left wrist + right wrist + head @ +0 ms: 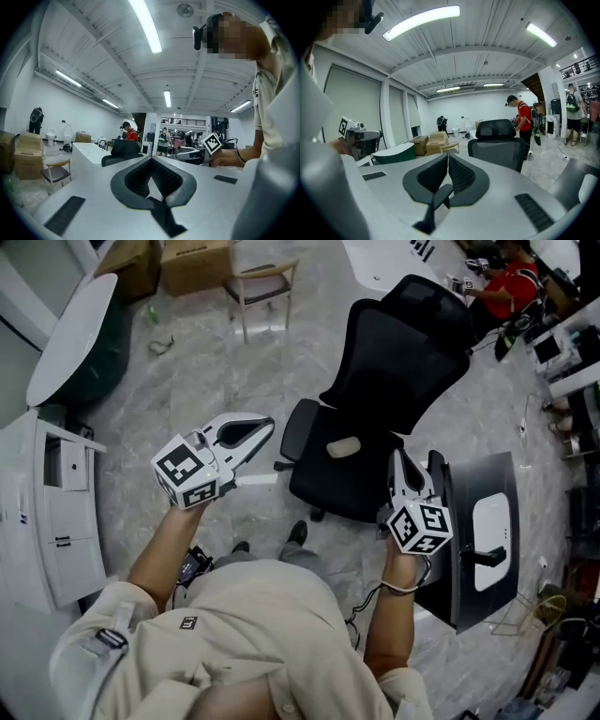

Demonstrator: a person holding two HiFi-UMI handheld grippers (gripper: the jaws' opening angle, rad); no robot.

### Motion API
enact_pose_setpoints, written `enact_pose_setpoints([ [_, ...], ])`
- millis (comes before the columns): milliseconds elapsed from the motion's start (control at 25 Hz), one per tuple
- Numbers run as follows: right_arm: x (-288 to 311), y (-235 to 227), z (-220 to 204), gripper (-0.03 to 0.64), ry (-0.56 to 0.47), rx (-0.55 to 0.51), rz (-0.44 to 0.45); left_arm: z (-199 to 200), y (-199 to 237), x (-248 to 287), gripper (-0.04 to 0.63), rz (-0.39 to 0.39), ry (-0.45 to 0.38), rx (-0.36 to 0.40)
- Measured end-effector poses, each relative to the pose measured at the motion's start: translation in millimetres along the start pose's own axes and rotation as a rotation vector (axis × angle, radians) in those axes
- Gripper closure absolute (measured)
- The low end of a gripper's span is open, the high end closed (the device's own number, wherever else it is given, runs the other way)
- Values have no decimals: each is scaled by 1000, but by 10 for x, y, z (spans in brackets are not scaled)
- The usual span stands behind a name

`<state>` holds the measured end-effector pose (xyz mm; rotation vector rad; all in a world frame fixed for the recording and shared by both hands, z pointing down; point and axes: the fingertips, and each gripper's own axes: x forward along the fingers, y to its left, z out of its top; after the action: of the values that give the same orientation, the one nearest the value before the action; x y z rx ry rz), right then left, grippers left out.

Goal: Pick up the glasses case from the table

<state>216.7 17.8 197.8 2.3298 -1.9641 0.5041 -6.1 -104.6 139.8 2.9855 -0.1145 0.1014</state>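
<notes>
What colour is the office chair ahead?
The office chair is black; the head view shows it best.

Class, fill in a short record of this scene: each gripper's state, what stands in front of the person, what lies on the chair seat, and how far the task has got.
Left gripper: shut, nothing between its jaws
Right gripper: shut, nothing between its jaws
In front: black office chair
On the chair seat: pale oblong object, too small to identify
At the right: dark table with a white item on it
Task progress: nothing picked up yet
</notes>
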Motion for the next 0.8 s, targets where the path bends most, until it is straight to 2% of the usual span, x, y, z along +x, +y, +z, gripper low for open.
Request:
enact_pose_setpoints([
  [400,603,-401,-207,591,82,-7,76,-225,176,223,581,82,43,-35],
  [800,1166,-787,-644,591,177,-17,130,-570,286,422,581,135,95,-74],
])
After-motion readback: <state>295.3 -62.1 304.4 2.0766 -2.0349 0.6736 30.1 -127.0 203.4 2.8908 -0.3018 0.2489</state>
